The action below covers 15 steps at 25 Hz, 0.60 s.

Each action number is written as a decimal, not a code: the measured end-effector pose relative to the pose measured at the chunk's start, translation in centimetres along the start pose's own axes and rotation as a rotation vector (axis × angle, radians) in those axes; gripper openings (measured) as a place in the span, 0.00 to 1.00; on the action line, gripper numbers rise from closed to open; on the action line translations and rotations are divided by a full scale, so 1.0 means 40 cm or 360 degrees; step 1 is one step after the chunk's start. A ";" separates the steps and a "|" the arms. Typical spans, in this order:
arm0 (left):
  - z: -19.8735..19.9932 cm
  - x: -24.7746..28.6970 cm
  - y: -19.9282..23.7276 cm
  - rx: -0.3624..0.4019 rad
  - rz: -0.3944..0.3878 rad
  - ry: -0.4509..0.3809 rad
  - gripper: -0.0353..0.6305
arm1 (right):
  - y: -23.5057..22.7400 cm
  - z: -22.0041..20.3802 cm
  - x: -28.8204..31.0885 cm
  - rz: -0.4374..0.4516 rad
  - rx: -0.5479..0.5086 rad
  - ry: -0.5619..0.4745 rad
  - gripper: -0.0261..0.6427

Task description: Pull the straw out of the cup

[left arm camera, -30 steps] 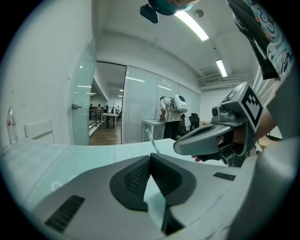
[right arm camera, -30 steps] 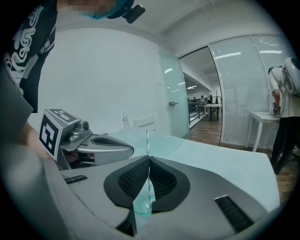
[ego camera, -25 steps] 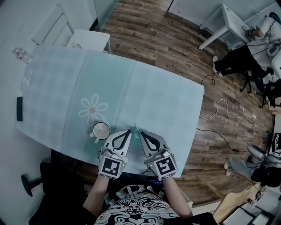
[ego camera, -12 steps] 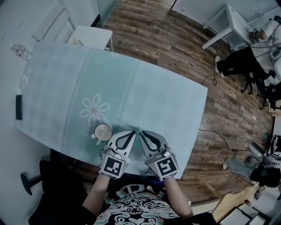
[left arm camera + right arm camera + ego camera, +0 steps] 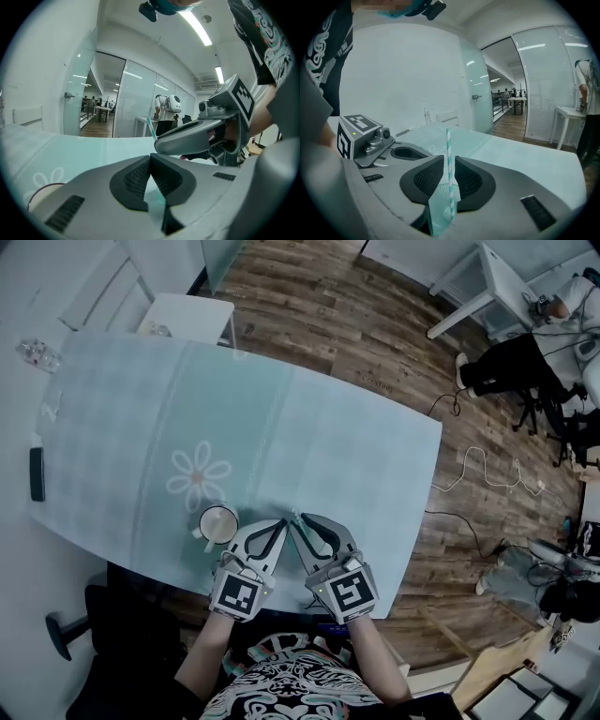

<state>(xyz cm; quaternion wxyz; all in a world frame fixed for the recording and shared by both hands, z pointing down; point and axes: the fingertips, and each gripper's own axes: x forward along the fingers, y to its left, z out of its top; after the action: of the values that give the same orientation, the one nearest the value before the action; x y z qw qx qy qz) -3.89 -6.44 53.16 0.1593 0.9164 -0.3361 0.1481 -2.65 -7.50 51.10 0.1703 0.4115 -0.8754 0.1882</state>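
**Well, looks like the straw's out of the cup and sitting in the right jaws**

Biggest thing first: the pale teal glass desk (image 5: 356,456) with a white flower pattern on it. Both tools are at its near edge, tips almost touching.

The left gripper (image 5: 150,164) has its jaws pressed together at the tips. A pale teal sliver shows in the gap behind them, and I honestly can't tell whether that's something pinched or just desk showing through.

The right gripper (image 5: 449,164) has its jaws closed on the teal-and-white striped straw (image 5: 448,140), which stands upright. A bit of see-through teal film (image 5: 438,211) hangs below the pinch.

The round white cup (image 5: 217,521) stands on the desk just beside the left gripper, close to the near edge, with no straw in it that I can see.

What could go wrong, I reckon:
- The straw is held in a narrow pinch, so it could swivel or slip if the right hand tilts.
- Squeezing harder might flatten it.
- A sideways swing of the left tool could knock the cup toward the edge.

No brands or readable writing anywhere. There are only the black-and-white square markers on the gripper cubes (image 5: 234,596).
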 end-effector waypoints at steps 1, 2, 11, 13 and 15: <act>-0.003 -0.001 0.000 -0.0011 -0.0001 0.0008 0.09 | 0.000 0.004 0.003 -0.0005 -0.0003 0.0005 0.16; -0.005 -0.002 -0.001 -0.0017 -0.0004 0.0017 0.09 | 0.000 0.006 0.004 -0.0010 -0.0017 0.0005 0.15; -0.002 0.002 -0.011 0.0017 -0.0014 0.0013 0.09 | -0.005 0.001 0.006 -0.0007 -0.0067 0.0054 0.15; -0.004 0.002 -0.010 0.0007 -0.0013 0.0015 0.09 | -0.003 -0.001 0.011 -0.0005 -0.0130 0.0074 0.13; -0.006 0.002 -0.008 -0.0005 -0.0012 0.0020 0.09 | -0.003 -0.002 0.015 -0.0014 -0.0172 0.0082 0.09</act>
<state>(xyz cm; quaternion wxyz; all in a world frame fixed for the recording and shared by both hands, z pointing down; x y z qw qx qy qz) -3.64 -6.15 53.34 0.1636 0.9164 -0.3319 0.1527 -2.90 -7.91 51.46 0.2156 0.4005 -0.8778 0.1503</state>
